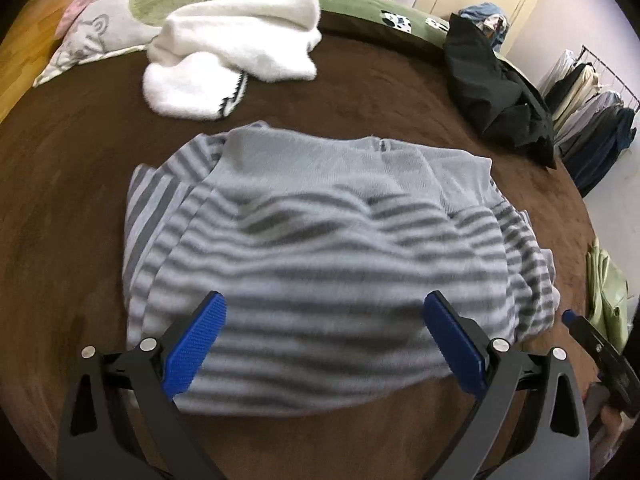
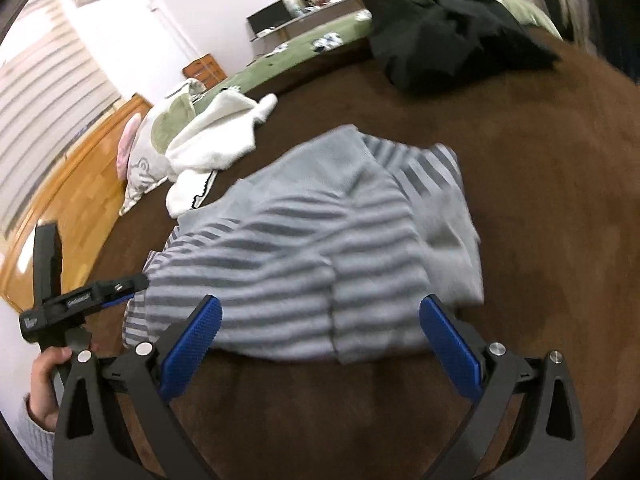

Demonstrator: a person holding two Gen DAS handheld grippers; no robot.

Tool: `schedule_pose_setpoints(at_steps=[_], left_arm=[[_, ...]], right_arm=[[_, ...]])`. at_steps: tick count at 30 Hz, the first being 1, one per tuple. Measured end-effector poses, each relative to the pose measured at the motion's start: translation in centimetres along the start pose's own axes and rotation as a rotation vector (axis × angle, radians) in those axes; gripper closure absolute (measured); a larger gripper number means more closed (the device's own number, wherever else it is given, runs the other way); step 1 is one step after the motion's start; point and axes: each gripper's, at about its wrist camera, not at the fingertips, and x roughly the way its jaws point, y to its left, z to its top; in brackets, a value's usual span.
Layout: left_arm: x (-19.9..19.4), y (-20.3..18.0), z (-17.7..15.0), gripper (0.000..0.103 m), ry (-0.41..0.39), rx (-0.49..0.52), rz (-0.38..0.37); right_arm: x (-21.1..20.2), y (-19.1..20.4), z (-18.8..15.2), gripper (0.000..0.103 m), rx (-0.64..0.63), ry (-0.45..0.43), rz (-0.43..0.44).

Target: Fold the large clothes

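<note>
**A:** Left wrist view first: your left gripper (image 1: 325,322) hangs over the near part of the striped sweater (image 1: 320,248), jaws spread wide, nothing between the blue pads (image 1: 192,344). The sweater lies folded into a rough bundle on the brown blanket (image 1: 80,168), plain grey part toward the far side, stripes toward you.

**B:** And your right gripper (image 2: 320,326)?

**A:** Same stance. Its jaws stand apart and empty above the sweater's (image 2: 320,240) near hem. From the left camera you see its tip (image 1: 576,322) just beside the sweater's right edge; from the right camera you see the left gripper (image 2: 100,292) near the sweater's left edge, with your hand (image 2: 46,380) on its handle.

**B:** What lies around you?

**A:** Beyond the sweater, on the far left, sits a white fluffy garment (image 1: 236,48), apart from it, with a strip of bare blanket between. Behind that rests a pillow (image 1: 96,24) with a green patch. On the far right a black garment (image 1: 496,88) lies heaped, well apart from the sweater. A pale green item (image 1: 608,292) sits at the right edge of the blanket, near your right gripper. A rack of hanging clothes (image 1: 588,108) stands past the black heap.

**B:** Anything on top of the sweater?

**A:** Only its own folded sleeves.
</note>
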Motion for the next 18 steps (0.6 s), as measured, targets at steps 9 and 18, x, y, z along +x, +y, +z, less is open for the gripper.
schedule_pose_setpoints(at_steps=[9,18], left_arm=[[-1.3,8.6,-3.1,0.006,-0.016,0.023,-0.046],[2.0,17.1,-2.1,0.006,0.026,-0.194,-0.309]], right_arm=[[1.5,-6.4,0.2,0.005,0.105,0.081,0.102],[4.2,-9.0,3.1,0.005,0.143,0.113,0.239]])
